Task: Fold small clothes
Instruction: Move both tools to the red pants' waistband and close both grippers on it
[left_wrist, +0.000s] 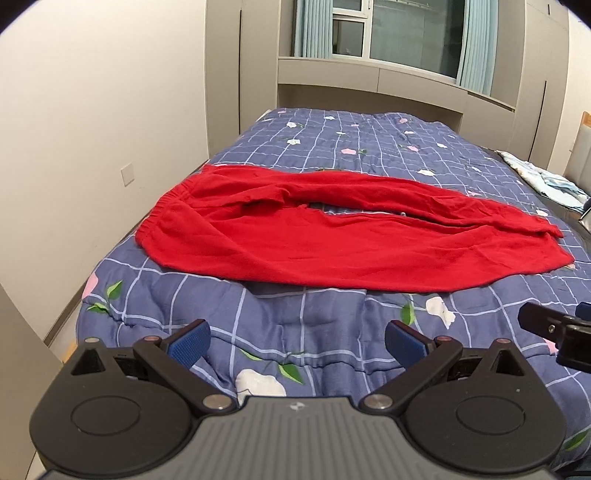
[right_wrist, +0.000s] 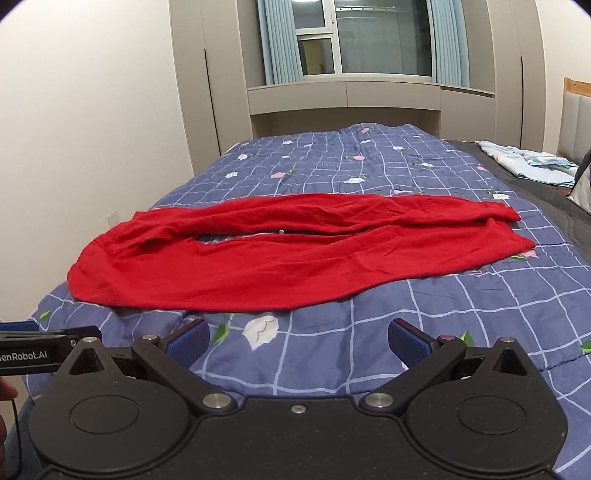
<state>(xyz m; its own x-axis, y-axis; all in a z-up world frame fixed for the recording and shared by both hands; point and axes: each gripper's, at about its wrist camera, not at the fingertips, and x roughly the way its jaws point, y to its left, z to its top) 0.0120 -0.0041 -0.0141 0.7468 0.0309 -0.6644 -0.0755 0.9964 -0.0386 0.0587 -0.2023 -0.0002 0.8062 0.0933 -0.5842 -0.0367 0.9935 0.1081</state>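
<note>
Evidently nothing was gripped yet: both tongs, left (left_wrist: 297, 341) and right (right_wrist: 298, 341), hung released, short of the trousers (left_wrist: 332, 236) spread flat across the bed (left_wrist: 325, 332), ready for folding.

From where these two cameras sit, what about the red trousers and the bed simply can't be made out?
- Underside of the red trousers: hidden by the cloth itself, both views.
- Small pale thing in the gap between the legs: too small to identify.
- Light blue cloth at the far right: bunched up and small, its kind unclear.
- Right gripper in the left view: cut off by the edge.
- Quilt near edge: hidden behind the gripper bodies.
</note>
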